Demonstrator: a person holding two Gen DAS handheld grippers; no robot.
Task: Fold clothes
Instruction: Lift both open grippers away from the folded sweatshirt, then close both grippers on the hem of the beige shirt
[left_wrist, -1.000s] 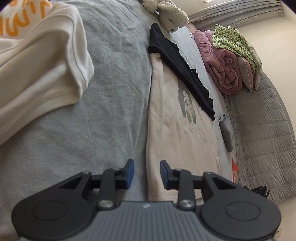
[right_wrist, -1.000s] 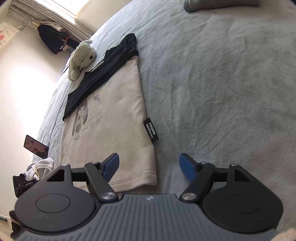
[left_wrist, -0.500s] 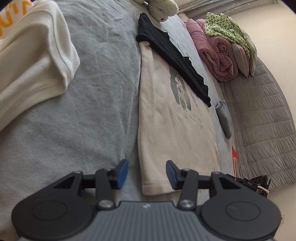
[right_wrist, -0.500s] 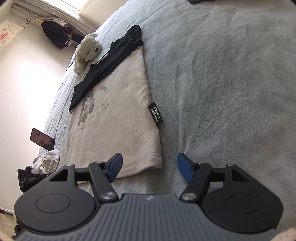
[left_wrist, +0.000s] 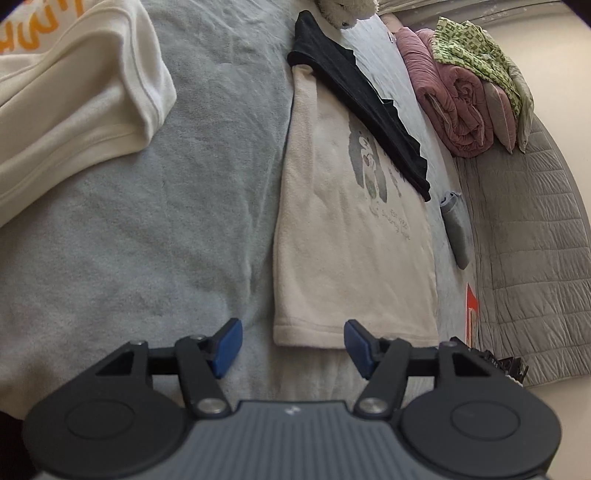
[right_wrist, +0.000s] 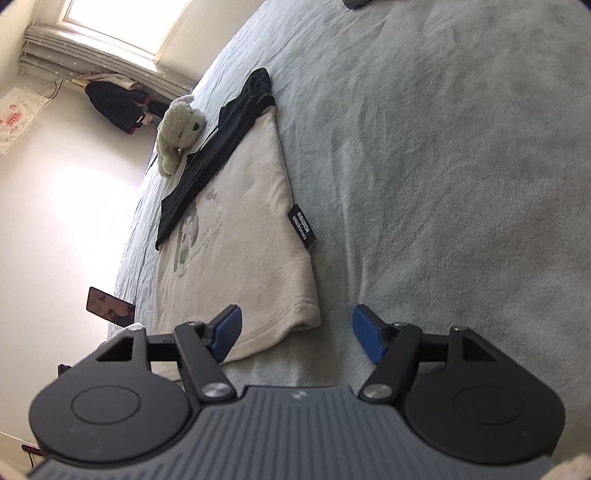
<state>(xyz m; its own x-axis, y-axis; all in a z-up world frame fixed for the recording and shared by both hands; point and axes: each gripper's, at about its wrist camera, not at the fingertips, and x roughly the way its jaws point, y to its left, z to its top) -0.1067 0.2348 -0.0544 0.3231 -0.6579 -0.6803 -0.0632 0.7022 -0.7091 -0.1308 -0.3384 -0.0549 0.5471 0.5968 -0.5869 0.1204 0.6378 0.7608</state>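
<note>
While the left claw (left_wrist: 291, 345) is viewed from its own camera, its jaws are seen opening, with nothing gripped; the near left hem corner of the cream shirt (left_wrist: 351, 236) is framed between the pads, evidently so that it can be pinched. A black garment (left_wrist: 362, 103) is draped across the shirt's far end, well ahead. A white top (left_wrist: 74, 96) is heaped far to the left on the blanket (left_wrist: 166, 221).

From the right camera, the right claw (right_wrist: 297, 334) is held wide apart and empty. The shirt's opposite hem corner (right_wrist: 303, 314) is found just ahead, nearer the left pad, presumably for a matched two-corner lift. A plush toy (right_wrist: 179, 129) is noted far ahead.
</note>
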